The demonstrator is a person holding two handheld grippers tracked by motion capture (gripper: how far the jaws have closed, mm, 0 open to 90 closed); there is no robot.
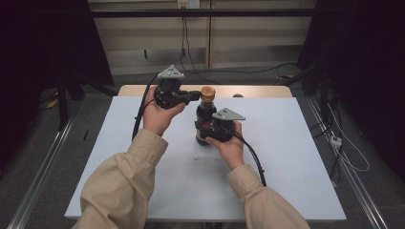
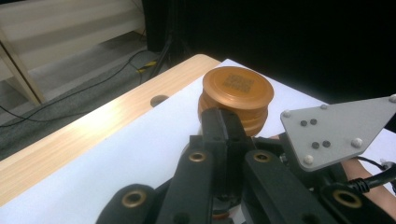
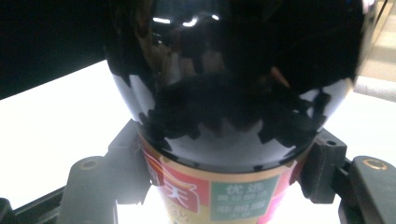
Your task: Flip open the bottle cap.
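Bottle [image 1: 206, 121]: we see it upright near the middle of the white table [image 1: 286, 157], dark liquid inside, coloured label [image 3: 219, 196] low on the body, brown cap [image 1: 207, 93] on top

Right gripper [image 1: 213, 130]: clamped on the bottle; in the right gripper view its jaws press the body from either side at the label, just under the dark bulge

Why held so: we judge this low grip is there to steady the bottle and stop it turning or tipping while the other hand works on the cap; the base seems to rest on the table, though we cannot tell for certain

Left gripper [image 1: 195, 96]: jaws pressed together with nothing between them; in the left gripper view the joined tips [image 2: 224, 128] lie right against the side of the cap [image 2: 238, 100], below its rim; whether they touch it we cannot tell

Why placed so: we judge the left hand [image 1: 157, 114] comes in level at cap height from the bottle's left so the tips can push or turn the cap; shut jaws cannot grasp it, so they would need to spread first for a twist

Cap to left gripper: straight ahead of the tips and slightly above them, top face in full sight

Bottle to right gripper: between the jaws, body rising above them
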